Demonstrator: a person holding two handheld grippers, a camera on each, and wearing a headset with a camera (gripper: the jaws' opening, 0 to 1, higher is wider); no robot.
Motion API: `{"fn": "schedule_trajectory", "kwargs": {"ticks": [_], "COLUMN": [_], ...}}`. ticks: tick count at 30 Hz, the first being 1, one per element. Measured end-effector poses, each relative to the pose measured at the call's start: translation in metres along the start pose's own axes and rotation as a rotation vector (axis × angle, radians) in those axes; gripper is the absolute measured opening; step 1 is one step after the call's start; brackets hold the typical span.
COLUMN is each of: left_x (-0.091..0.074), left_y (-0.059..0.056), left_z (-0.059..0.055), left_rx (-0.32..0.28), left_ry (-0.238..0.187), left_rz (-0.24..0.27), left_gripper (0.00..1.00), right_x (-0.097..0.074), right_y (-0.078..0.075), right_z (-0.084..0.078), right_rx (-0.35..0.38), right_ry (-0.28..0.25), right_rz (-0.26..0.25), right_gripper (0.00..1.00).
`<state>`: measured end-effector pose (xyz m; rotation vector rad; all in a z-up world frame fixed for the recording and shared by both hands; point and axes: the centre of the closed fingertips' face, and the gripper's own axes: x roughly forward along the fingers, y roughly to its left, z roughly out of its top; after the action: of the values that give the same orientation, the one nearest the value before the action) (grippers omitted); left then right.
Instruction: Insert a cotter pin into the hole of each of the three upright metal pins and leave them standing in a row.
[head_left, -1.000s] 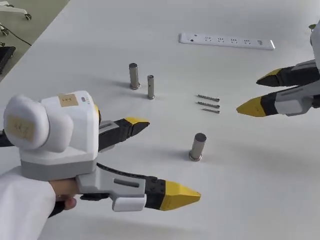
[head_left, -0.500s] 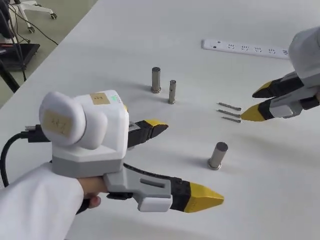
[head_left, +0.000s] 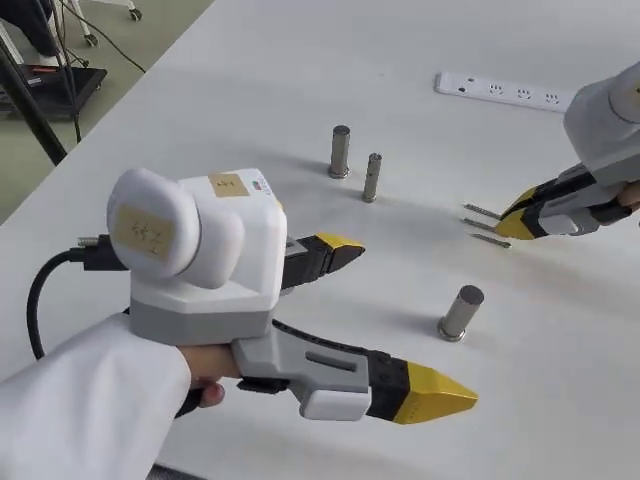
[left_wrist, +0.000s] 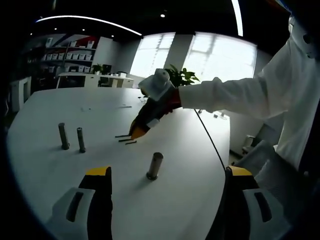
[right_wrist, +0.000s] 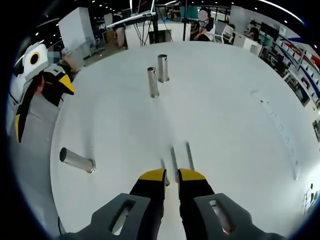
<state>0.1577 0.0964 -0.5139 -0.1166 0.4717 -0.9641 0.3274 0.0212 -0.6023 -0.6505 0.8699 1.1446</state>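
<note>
Three metal pins (head_left: 372, 177) stand upright on the table (head_left: 250, 100), two close together and one apart. Three cotter pins (right_wrist: 190, 152) lie side by side, and the right tool (right_wrist: 172, 175), with a narrow gap between its jaws, straddles the middle one. The left tool (head_left: 415, 322) gapes wide and holds nothing.
</note>
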Motion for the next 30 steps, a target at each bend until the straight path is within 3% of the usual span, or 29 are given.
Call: {"fn": "schedule_trajectory", "kwargs": {"ticks": [16, 23, 30], "left_x": [0.005, 0.005, 0.004], "left_y": [-0.004, -0.003, -0.002], "left_z": [-0.004, -0.008, -0.009], "left_rx": [0.003, -0.002, -0.005], "left_ry": [0.013, 0.032, 0.036], "left_rz": [-0.021, -0.018, -0.015], "left_gripper": [0.94, 0.93, 0.91], "right_x": [0.01, 0.011, 0.011], "right_y": [-0.006, -0.008, -0.005], "right_z": [-0.002, -0.002, 0.0], "right_rx": [-0.068, -0.143, -0.276], "right_ry": [0.047, 0.057, 0.076], "right_rz": [-0.005, -0.006, -0.018], "right_gripper": [0.02, 0.0, 0.0]}}
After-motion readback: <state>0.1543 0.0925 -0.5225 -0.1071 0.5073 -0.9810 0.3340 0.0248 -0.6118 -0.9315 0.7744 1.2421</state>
